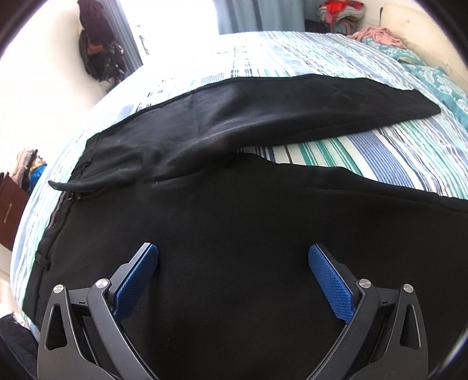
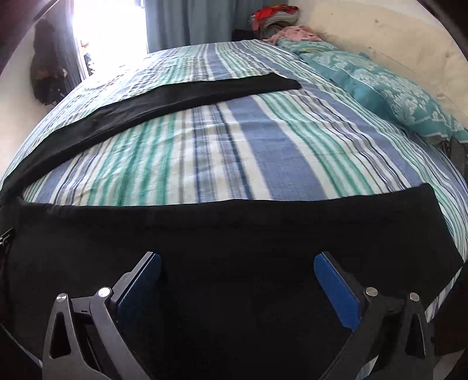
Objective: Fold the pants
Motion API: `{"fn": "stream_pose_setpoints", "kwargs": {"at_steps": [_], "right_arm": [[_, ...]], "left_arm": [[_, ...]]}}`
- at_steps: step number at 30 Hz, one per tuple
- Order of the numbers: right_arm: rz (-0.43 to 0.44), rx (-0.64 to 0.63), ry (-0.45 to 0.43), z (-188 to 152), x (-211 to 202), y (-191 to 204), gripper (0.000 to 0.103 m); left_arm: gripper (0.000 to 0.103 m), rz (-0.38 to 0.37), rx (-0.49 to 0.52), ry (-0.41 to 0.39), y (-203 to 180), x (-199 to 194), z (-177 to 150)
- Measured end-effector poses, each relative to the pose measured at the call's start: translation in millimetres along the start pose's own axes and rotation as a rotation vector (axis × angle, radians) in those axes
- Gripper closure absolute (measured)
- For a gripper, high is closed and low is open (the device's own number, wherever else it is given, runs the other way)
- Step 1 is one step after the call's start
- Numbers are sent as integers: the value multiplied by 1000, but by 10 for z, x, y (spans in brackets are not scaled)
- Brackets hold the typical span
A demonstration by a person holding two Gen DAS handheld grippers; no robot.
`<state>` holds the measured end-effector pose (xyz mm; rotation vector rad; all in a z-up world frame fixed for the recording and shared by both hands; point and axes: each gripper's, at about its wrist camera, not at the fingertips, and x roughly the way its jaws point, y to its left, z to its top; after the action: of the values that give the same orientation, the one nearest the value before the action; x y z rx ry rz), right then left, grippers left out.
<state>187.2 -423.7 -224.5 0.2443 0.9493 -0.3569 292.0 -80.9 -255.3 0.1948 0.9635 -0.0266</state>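
Observation:
Black pants [image 1: 228, 210] lie spread flat on the striped bed, legs apart in a V. The waistband with its zipper [image 1: 73, 197] is at the left. The far leg [image 1: 292, 108] runs right toward the pillows; the near leg lies under my grippers. My left gripper [image 1: 233, 257] is open, blue pads wide apart, just above the near leg by the hip. In the right wrist view my right gripper [image 2: 237, 267] is open above the near leg [image 2: 234, 233], near its hem [image 2: 438, 216]. The far leg [image 2: 163, 99] lies beyond. Neither gripper holds cloth.
The bed has a blue, green and white striped sheet [image 2: 234, 146]. Teal patterned pillows [image 2: 395, 96] lie along the right by the wall. A pile of clothes [image 2: 275, 17] sits at the far corner. Dark bags [image 1: 96, 43] hang on the left wall.

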Motion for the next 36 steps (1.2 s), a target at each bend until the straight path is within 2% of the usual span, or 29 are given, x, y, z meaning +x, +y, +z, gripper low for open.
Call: {"fn": "stream_pose_setpoints", "kwargs": {"at_steps": [1,3,6,7,9,11,12,15,17,19,20,21,22,23,24,25,26,29,32,34,36], "right_arm": [[-6,68,35,8,55,-234,0],[-14,185,37,47,108,-732,0],[-145,263,46,160,192,-1473,0],[-156,322,35,161,212,-1771,0],[-26,401,-6,208,154,-2118,0],[-121,370,-17,360,-35,-2092,0],[-116,334,-36,430,-135,-2032,0],[15,284,-130,680,-403,-1801,0],[83,207,-147,947,-394,-1530,0],[176,95,-103,1245,-197,-1178,0],[200,39,-60,1400,-38,-1019,0],[183,-14,1,1506,148,-846,0],[165,-62,62,1642,331,-734,0],[142,-82,95,1811,503,-682,0],[113,-77,121,1997,663,-693,0],[88,-60,138,2207,813,-720,0],[74,-43,135,2425,944,-766,0],[62,13,113,3063,1299,-924,2],[48,48,142,3612,1724,-934,17],[60,64,160,3871,2005,-858,21],[70,75,159,4059,2289,-769,34]], "left_arm": [[0,-10,2,-2,16,-2,-20],[0,-19,7,-11,19,4,-40],[0,-8,10,-18,-10,2,-51],[0,-8,7,-15,-11,-3,-46],[0,0,7,24,1,-23,10],[0,16,-18,55,79,-77,152],[1,25,-49,25,156,-133,250],[1,79,-136,-83,433,-173,674],[1,144,-162,-113,602,-17,959],[1,256,-178,-144,747,219,1125],[1,310,-186,-139,813,375,1152],[1,340,-190,-111,877,553,1135],[1,343,-191,-56,927,764,1098],[1,302,-205,23,985,992,1020],[1,239,-259,26,1070,1058,957],[0,204,-304,-11,1143,1008,925],[0,197,-308,-12,1143,1012,916],[1,222,-289,-36,1065,1035,901],[1,239,-280,-59,1030,1041,876],[1,232,-287,-72,1052,1029,859],[1,228,-292,-82,1062,1034,857]]}}
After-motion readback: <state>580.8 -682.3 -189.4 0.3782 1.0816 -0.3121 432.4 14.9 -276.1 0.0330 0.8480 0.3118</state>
